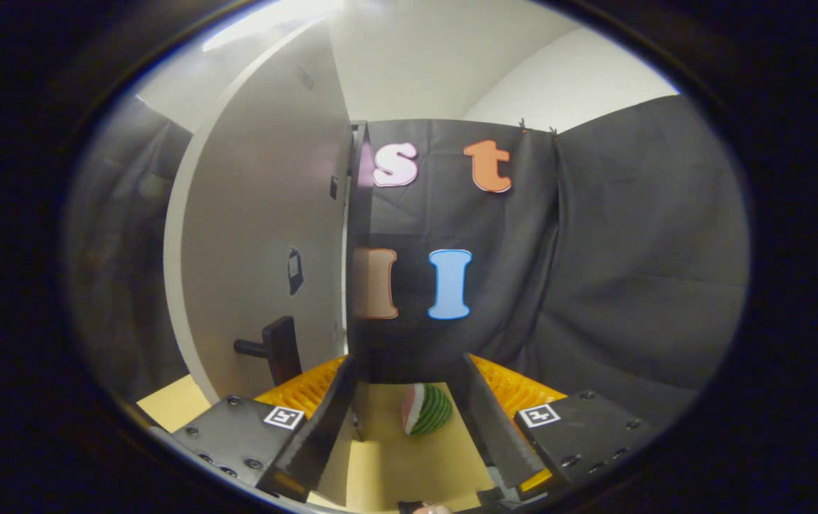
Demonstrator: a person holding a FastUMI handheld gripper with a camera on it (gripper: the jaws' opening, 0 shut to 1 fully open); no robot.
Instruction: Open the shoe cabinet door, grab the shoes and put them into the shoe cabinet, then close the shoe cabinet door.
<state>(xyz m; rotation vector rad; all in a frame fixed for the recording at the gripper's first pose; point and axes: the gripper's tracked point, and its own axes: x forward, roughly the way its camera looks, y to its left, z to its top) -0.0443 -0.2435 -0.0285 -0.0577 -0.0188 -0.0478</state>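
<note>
Gripper view: we see the gripper (409,400) with its fingers (323,421) spread wide apart, gripping nothing. Landmark is the shoe cabinet door (266,235): pale panel, swung open edge-on toward us, ahead and to the left of the left finger. On the door face we see a dark handle (273,350) low down, just above the left finger's base, plus a small dark fitting (295,271) higher up. Right of the door's edge hangs the black cloth wall (594,271). Below the door lies a tan floor (409,464); on it, between the fingers, sits a watermelon-slice toy (425,409). Square black-and-white markers (285,417) sit on the gripper body; no readable writing. Shoes: cannot tell where.
</note>
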